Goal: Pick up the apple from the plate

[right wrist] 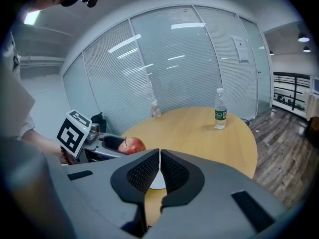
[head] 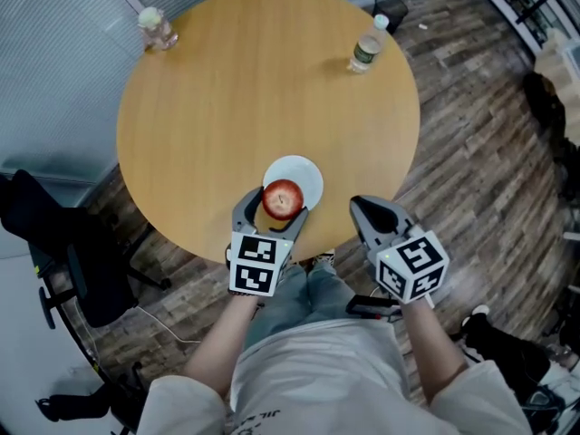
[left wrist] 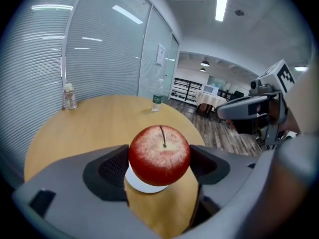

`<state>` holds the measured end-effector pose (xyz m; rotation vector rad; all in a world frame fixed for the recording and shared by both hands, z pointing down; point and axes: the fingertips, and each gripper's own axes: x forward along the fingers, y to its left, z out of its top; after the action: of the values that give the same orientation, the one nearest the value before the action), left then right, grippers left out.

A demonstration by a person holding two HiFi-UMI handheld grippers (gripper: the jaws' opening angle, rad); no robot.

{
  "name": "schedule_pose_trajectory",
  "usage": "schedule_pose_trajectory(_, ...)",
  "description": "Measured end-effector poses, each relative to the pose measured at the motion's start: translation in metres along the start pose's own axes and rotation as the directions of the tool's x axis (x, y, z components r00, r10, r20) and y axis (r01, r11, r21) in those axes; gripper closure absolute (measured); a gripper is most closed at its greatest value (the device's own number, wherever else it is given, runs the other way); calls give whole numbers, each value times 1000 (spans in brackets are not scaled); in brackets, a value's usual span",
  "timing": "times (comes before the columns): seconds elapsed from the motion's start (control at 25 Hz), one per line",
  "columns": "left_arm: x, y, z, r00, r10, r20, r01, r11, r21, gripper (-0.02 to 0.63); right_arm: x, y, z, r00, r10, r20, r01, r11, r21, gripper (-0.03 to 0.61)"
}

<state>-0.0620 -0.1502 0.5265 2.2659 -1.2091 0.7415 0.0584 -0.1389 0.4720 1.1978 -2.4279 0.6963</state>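
Apple [head: 283,198] over white plate [head: 305,174], clamped by left gripper [head: 277,208], right gripper [head: 361,208] closed

Head view: above the desk [head: 181,107], facing steeply down, well off.
Left gripper view: low at the desk's near edge, facing across, close on the apple [left wrist: 159,154].
Right gripper view: same desk edge, facing across, apple farther.
Shared: desk top, apple.

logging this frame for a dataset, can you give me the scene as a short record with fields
surface: round wooden table
left tool: shut on the apple
apple: red, stem up, seems to hang just above the plate
plate: white, small, near the table's near edge
right tool: jaws together, empty, right of the plate by the table's edge
other items: green-label bottle and small clear bottle, far rim, well apart
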Motion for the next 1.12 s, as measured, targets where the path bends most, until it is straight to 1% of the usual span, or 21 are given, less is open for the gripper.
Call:
schedule_pose_trajectory(0.12, -17, -12, 1, 1000, -13, 18, 13, 1000, 13, 233, -12, 1, 7, 1000, -11, 22, 11, 1000, -11, 548)
schedule_pose_trajectory(0.32, -44, -24, 2, 998, -26, 50, 27, 1000, -15, 232, -26, 5, 10, 999, -20, 46, 20, 1000, -15, 547)
schedule_pose_trajectory(0.6, -73, -35, 8, 995, -30, 96, 32, 999, -19, 232, -38, 13, 17, 997, -16, 70, 18, 999, -28, 548)
schedule_pose_trajectory(0.8, -83, -42, 15, 990, -49, 134, 53, 998, -20, 232, -43, 21, 23, 996, -6, 86, 9, 999, -38, 548)
schedule_pose_trajectory(0.96, -88, -46, 21, 987, -52, 153, 53, 999, -2, 232, -47, 27, 30, 995, 0, 99, 6, 998, -67, 548)
schedule_pose_trajectory(1.12, -89, -47, 27, 986, -52, 160, 52, 999, 0, 232, -47, 30, 39, 994, 15, 111, -7, 997, -73, 548)
